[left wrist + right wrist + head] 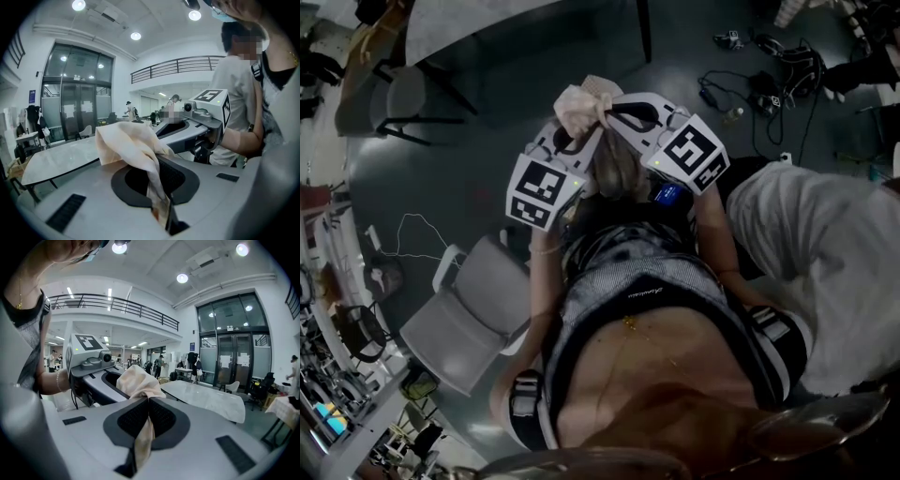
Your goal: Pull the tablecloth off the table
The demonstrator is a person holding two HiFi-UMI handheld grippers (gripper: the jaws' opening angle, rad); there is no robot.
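In the head view, the tablecloth (586,105) is a pale, crumpled bundle held in the air in front of the person, above the dark floor (487,141). The left gripper (578,136) and the right gripper (614,117) meet at it from either side, their tips close together. The counter (469,28) lies beyond, near the top edge, and a grey chair (473,314) stands well apart at lower left.

In the left gripper view, the left gripper (159,197) has its jaws nipped together on a fold of the tablecloth (129,145). The rest of the cloth billows up ahead of the jaws. The light counter (61,159) shows behind with no cloth on the part in view.

In the right gripper view, the right gripper (146,420) is likewise clamped on the tablecloth (138,380), and a strip hangs down through the closed jaws. The counter (206,399) stands off to the right.

I judge the cloth to be off the counter already, so what matters is finishing cleanly. Both pinches should be held firm on thick folds rather than on a thin edge. The two grippers should move as one so the bundle is not torn between them. Any hanging end should be lifted clear of the chair and the floor cables.
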